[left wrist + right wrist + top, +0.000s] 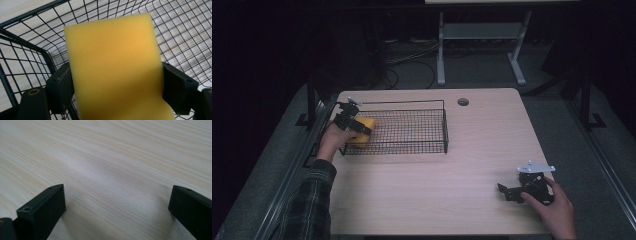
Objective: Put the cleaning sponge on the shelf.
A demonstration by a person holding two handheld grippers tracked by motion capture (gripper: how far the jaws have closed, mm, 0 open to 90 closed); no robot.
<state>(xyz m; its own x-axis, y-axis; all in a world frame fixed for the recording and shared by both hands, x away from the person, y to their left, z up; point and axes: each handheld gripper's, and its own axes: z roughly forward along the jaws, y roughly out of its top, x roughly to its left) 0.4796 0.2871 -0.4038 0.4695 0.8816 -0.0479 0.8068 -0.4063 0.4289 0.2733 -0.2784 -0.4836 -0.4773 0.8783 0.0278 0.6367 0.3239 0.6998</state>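
Yellow sponge clamped in left tongs at wire basket left wall; right tongs spread, bare table.

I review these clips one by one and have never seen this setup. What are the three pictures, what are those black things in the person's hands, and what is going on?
No robot here: a person sits at a wooden table and holds a hand-held black two-jaw tool in each hand. The high view looks down from above the person's side. The other two pictures come from small cameras riding on each tool, looking along its jaws.

On the table stands a black wire basket. The left tool is at the basket's left end, shut on a yellow sponge; its own view shows the jaws pressing the sponge's two sides, with the basket mesh behind. The right tool rests near the table's front right corner, jaws wide apart, holding nothing; its view shows bare wood.
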